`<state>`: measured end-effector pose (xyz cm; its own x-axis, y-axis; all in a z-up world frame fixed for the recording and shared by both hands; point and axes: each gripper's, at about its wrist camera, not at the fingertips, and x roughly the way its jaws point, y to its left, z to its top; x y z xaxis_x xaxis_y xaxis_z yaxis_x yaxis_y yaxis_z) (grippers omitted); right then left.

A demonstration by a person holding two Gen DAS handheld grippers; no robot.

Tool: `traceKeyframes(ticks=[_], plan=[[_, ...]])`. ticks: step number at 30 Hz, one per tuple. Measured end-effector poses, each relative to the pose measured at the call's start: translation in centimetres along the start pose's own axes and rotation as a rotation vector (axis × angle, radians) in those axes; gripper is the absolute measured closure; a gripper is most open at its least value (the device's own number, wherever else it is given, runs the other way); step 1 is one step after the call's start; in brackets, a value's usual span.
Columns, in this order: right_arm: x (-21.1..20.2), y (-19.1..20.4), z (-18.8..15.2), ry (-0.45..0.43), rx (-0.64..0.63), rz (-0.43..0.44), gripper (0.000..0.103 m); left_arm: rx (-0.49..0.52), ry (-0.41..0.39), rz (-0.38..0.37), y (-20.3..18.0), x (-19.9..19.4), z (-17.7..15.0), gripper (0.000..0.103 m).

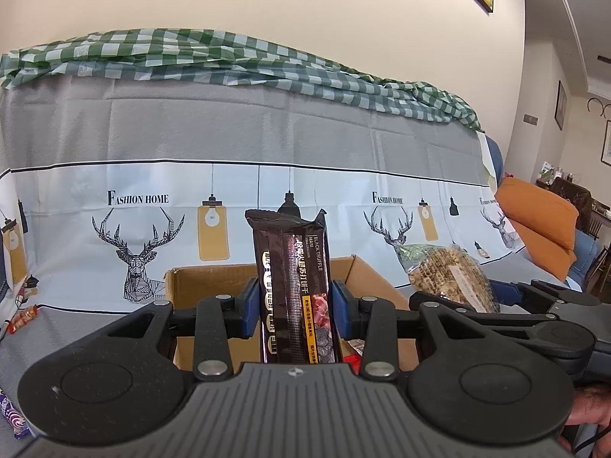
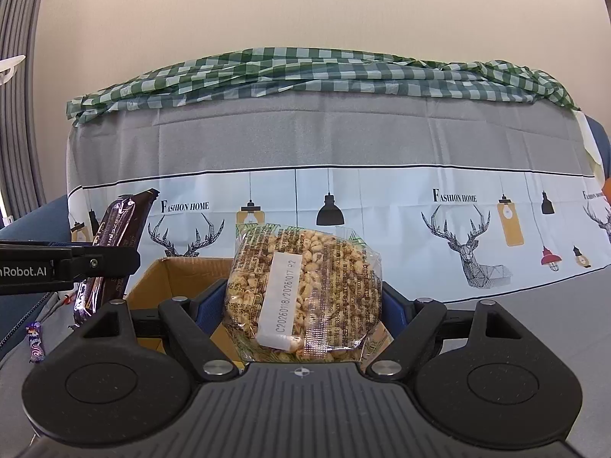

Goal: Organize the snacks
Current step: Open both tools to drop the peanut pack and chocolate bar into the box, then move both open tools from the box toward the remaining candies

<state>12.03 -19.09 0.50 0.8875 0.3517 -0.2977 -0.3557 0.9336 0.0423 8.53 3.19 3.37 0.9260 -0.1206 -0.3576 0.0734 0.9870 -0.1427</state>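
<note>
Dark cracker pack (image 1: 294, 286), "Black Truffle Ham" print, stands upright in the left gripper (image 1: 294, 305). Blue pads (image 1: 250, 305) press on both long sides, jaws narrow, clamped on it. Pack's top end sticks up well above the fingers.

Clear bag of puffed grain snack (image 2: 305, 290), white date sticker facing the camera, sits in the right gripper (image 2: 305, 305). Jaws wide, closed on the bag's sides; the blue pads are mostly hidden behind the bag.

Both packs are held above the open cardboard box (image 1: 214, 278), flaps up, just ahead of the fingers. Something red lies in the box at the lower right, too hidden to identify. From the right wrist view the left gripper and its pack are just beside, on the left; the box (image 2: 179, 274) is under both.

Box sits on a grey cover (image 1: 229, 129) printed with deer heads, lamps, "Fashion Home". Green check cloth (image 1: 191, 53) is bunched along the top of the back. Small purple wrapped snack (image 2: 35, 343) lies on the seat at left, and a red-orange wrapped one (image 1: 23, 317) at far left. Orange cushion (image 1: 542, 210) sits at right. Part of a hand (image 1: 588, 408) shows at the lower right edge.
</note>
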Motion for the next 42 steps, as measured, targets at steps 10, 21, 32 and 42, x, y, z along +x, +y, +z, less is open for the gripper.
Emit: traceKeyframes(ticks=[10,21,32,42], plan=[[0.0,0.0,0.0,0.005,-0.002,-0.008,0.021,-0.011,0.01,-0.034,0.0,0.0,0.0,0.056],[0.5,-0.5,-0.1,0.013,0.009,-0.046,0.013,-0.032,-0.007,-0.023,0.5,-0.4,0.1,0.052],[1.3,3.3,0.8,0.001,0.055,0.022,0.053,-0.21,0.066,0.14,6.8,-1.1,-0.5,0.085],[2.0,10.8,1.1,0.024,0.107,0.208,0.074,-0.509,0.174,0.482,17.7,-1.9,-4.9,0.074]])
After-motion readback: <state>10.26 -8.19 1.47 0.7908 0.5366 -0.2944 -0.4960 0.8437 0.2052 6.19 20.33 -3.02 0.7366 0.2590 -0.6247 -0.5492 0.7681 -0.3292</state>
